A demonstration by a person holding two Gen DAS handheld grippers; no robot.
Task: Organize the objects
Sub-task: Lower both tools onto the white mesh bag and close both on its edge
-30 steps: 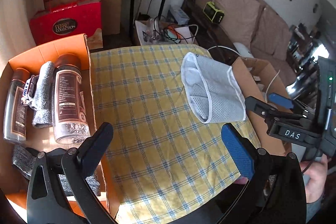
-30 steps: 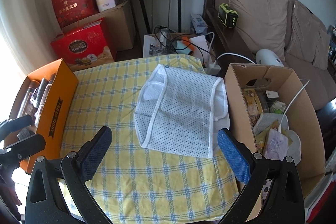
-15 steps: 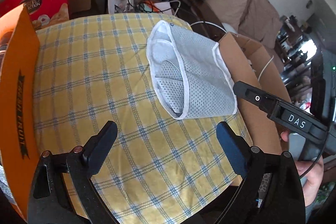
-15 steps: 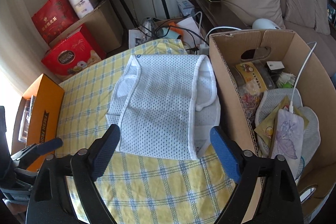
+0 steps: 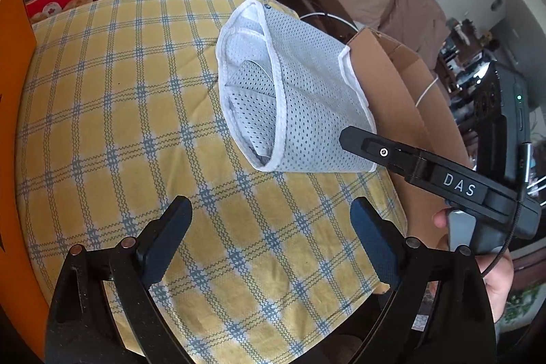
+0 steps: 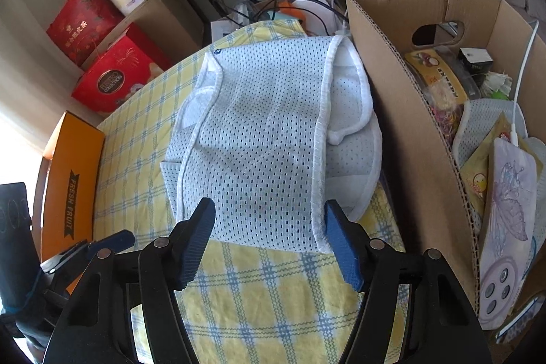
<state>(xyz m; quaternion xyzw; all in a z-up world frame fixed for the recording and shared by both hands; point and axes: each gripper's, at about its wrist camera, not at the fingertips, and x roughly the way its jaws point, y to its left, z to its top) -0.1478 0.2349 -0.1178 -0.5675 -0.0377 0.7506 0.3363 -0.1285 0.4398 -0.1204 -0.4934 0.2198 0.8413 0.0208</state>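
Readable lettering on three boxes and one gripper.
"FRESH FRUIT" printed in gold on a black banner on the side of the orange box (image 6: pixel 73 183); "FERRERO COLLECTION" on a dark oval on the red gift box (image 6: pixel 116 79), partly cut off as "RRERO LLECTION" in the left wrist view; gold Chinese characters, too small to read surely, on the upper red box (image 6: pixel 82 23); "DAS" in white on the black body of the right gripper (image 5: pixel 459 185).

mesh bag (image 6: pixel 262 139) lies on tablecloth (image 6: pixel 259 306); cardboard box (image 6: pixel 402 111) just right of it; orange box (image 6: pixel 68 179) at table's left; gift boxes (image 6: pixel 112 77) behind.
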